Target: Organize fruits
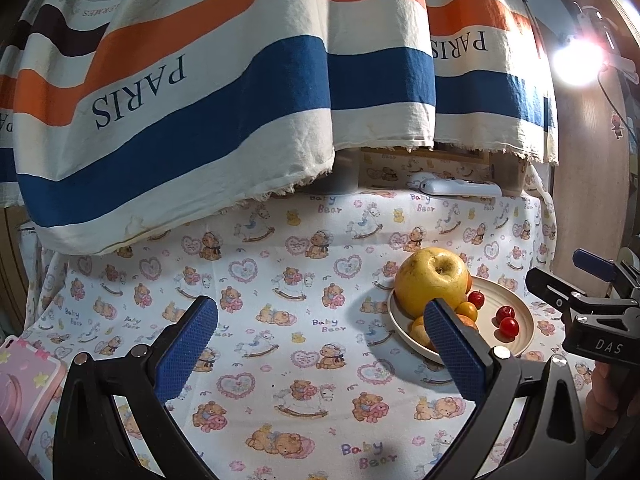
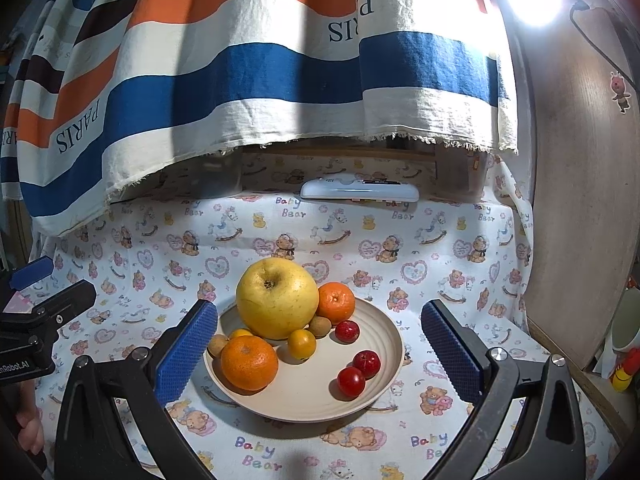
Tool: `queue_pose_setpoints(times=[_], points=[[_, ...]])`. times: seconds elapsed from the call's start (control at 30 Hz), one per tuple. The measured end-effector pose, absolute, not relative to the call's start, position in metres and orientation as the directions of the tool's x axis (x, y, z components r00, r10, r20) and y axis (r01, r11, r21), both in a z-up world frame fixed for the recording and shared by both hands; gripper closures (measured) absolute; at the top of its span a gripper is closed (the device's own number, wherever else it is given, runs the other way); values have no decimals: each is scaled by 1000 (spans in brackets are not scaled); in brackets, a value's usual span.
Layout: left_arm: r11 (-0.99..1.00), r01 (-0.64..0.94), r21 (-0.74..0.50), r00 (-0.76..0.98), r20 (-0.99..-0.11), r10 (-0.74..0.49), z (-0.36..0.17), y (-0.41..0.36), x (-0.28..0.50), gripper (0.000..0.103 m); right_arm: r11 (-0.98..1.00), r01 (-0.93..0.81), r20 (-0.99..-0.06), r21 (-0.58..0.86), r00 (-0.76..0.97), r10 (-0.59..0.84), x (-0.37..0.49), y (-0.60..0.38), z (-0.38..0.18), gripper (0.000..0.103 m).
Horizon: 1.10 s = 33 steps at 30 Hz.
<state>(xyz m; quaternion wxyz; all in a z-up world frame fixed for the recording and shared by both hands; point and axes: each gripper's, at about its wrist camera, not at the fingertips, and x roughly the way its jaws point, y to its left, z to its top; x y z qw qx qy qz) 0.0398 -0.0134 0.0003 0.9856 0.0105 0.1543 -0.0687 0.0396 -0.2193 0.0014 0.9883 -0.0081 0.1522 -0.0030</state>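
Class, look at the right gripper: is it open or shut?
Open. In the right wrist view, the right gripper has its blue pads spread wide apart, level with the plate of fruit, gripping nothing.

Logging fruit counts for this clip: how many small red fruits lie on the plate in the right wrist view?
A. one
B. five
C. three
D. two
C: three small red fruits show on the beige plate: one by the far orange, and two close together toward the plate's near right.
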Motion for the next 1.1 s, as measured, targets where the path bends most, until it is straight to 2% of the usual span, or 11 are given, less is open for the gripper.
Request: queue_pose_setpoints(times=[1.1], points=[[991, 134, 9, 942, -310, -125, -1, -13, 40, 1, 1000, 3, -300, -19, 954, -8, 40, -217, 1, 1]])
